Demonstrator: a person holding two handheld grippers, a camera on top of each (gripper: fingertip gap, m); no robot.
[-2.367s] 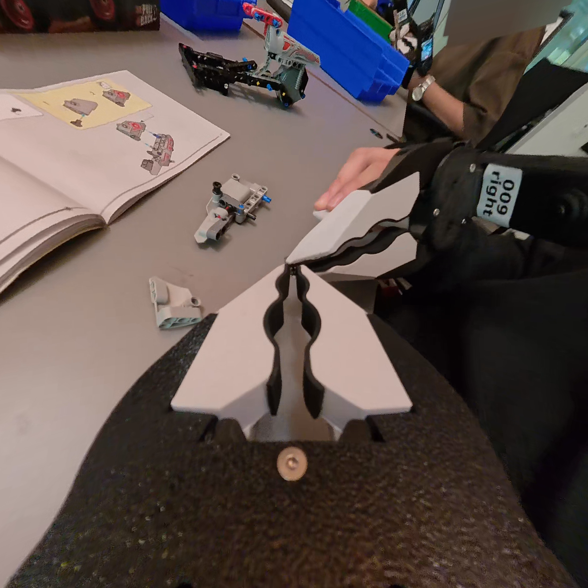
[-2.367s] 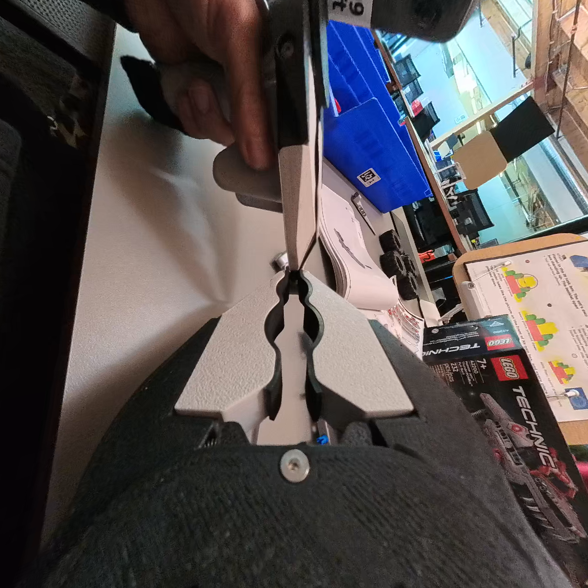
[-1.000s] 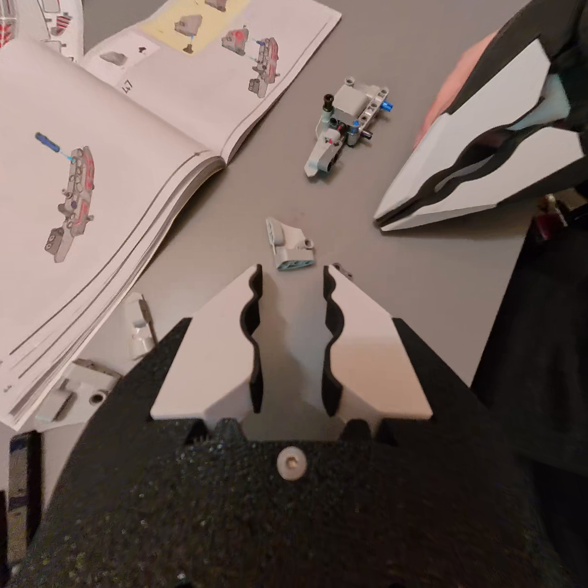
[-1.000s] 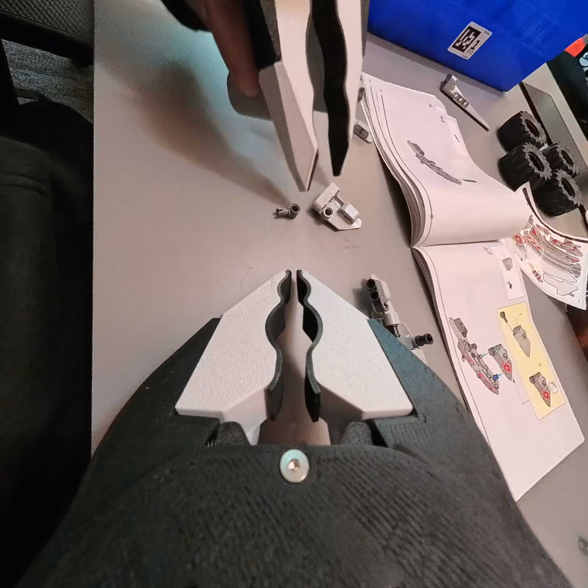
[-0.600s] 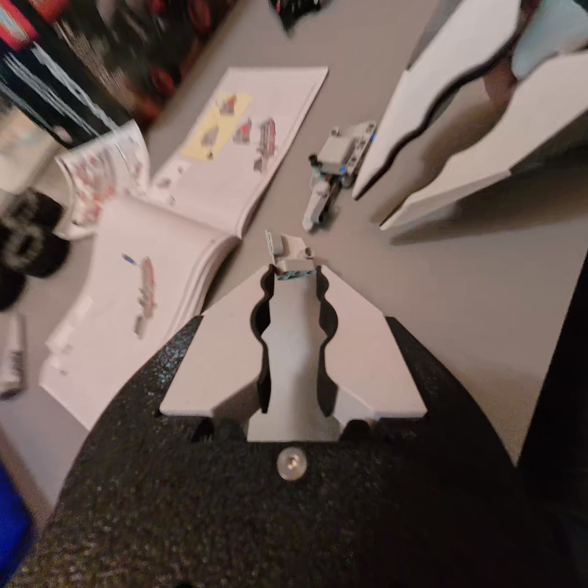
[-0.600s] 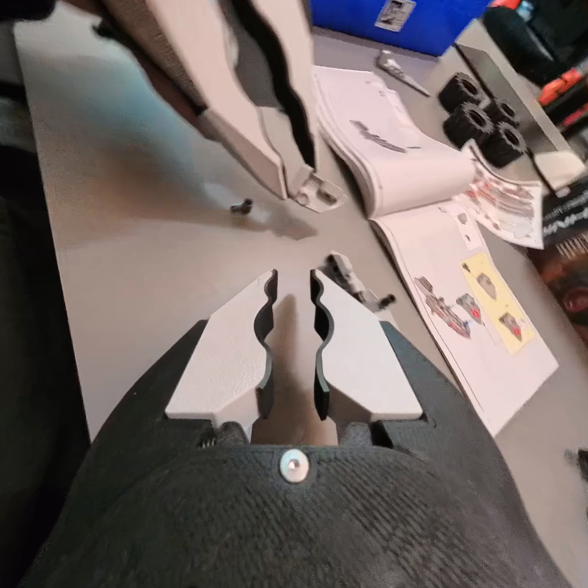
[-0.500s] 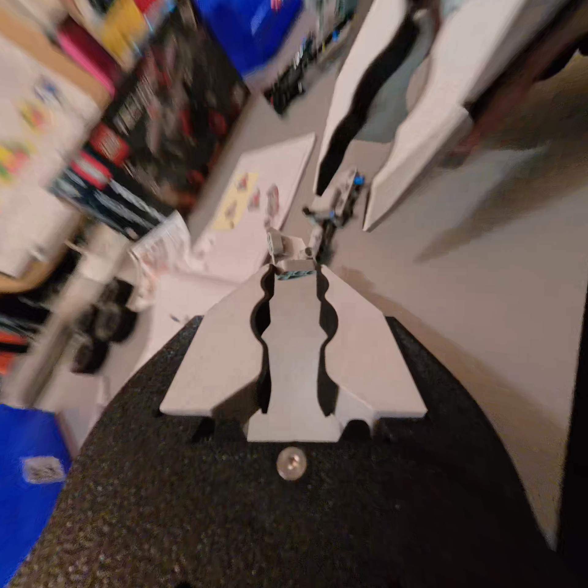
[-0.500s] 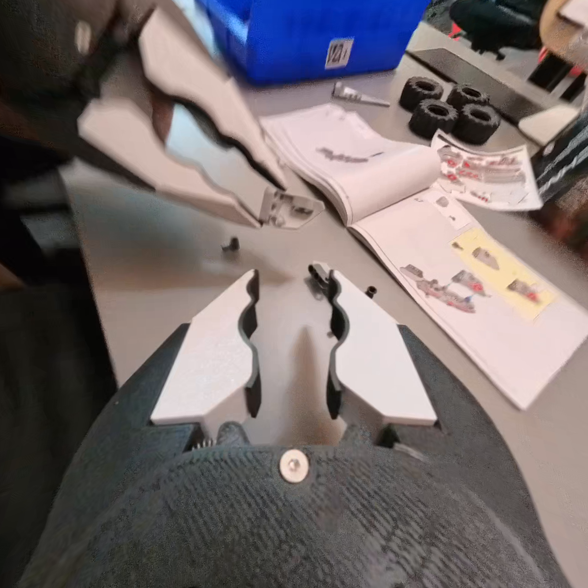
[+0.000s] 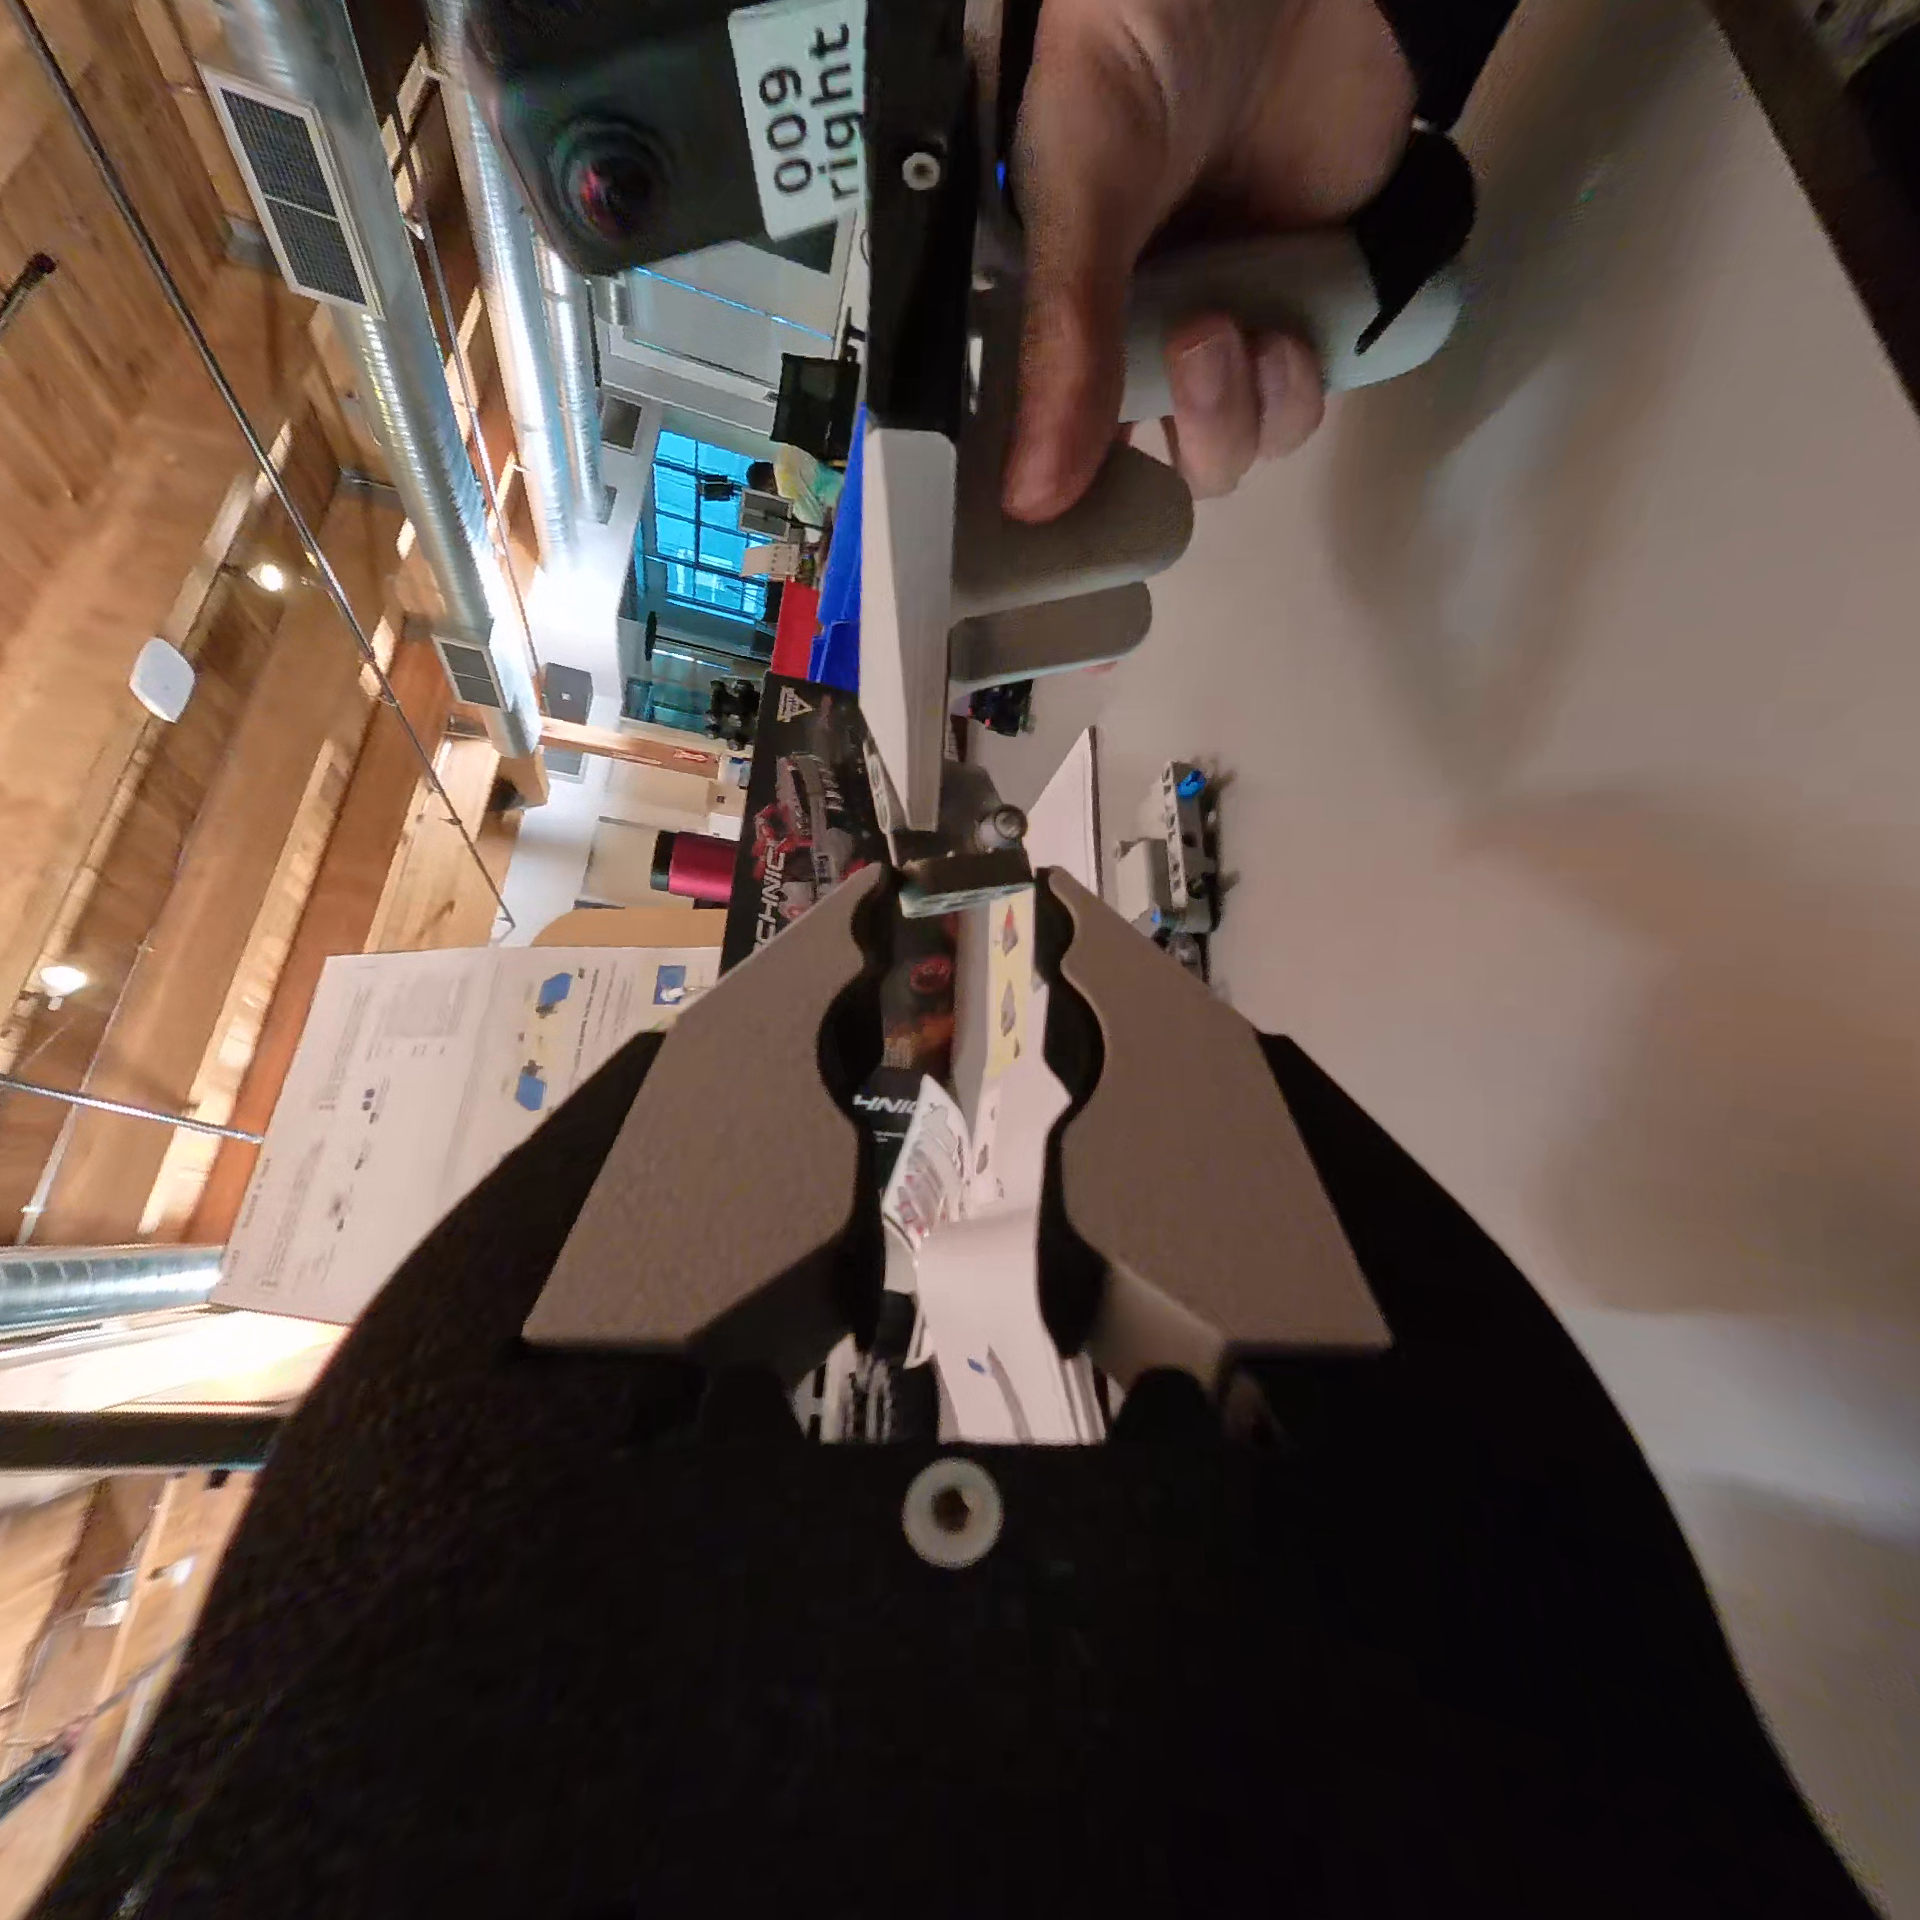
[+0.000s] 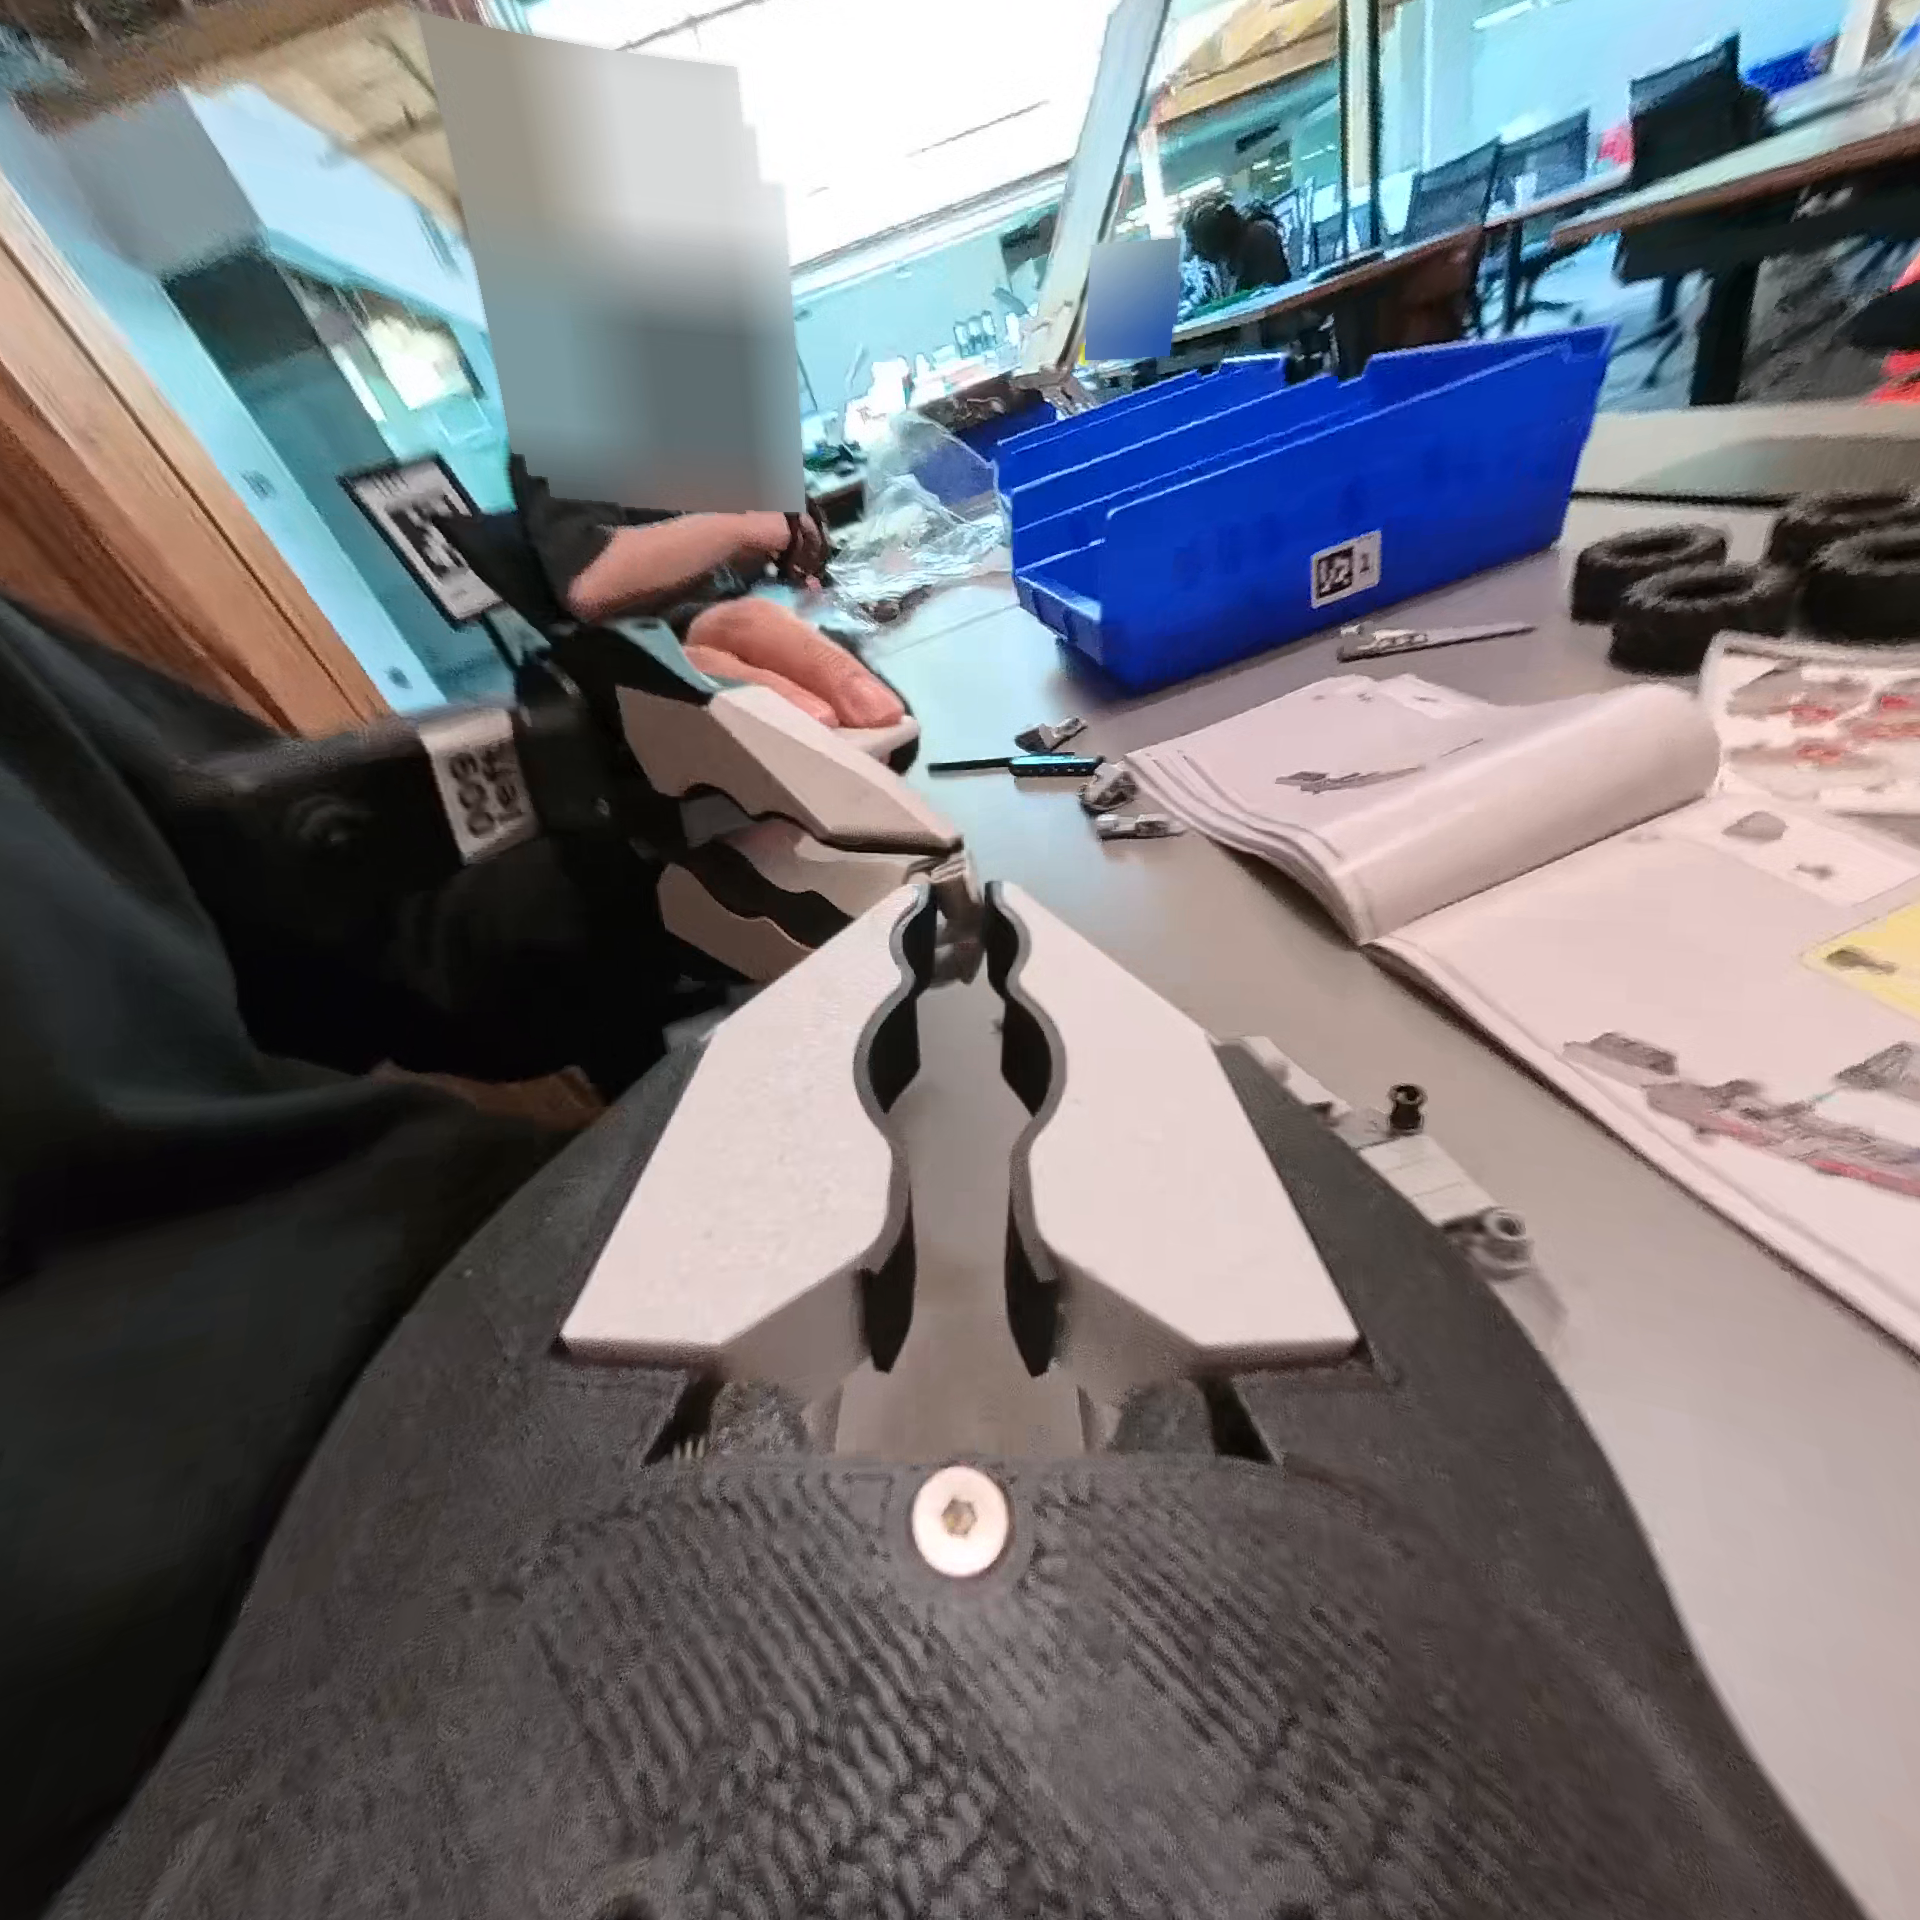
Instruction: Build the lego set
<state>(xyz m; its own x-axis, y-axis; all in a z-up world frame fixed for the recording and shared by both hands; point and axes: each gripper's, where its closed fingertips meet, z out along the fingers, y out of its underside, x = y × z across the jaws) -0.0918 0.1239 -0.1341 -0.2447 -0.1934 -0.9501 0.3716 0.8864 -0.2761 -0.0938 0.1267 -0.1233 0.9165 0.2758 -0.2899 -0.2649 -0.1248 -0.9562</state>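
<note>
Above the table edge (image 10: pixel 1143 997), left claw (image 9: pixel 966 888) pinches grey piece (image 9: pixel 966 883); right claw (image 10: pixel 954 904) seemingly closes on it.

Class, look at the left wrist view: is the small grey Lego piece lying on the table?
No: the grey Lego piece sits clamped between the left gripper's fingertips, raised clear of the table.

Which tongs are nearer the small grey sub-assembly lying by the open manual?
Right. The right tongs sit just beside the grey sub-assembly; the left tongs, gripping a grey piece, are farther off.
</note>
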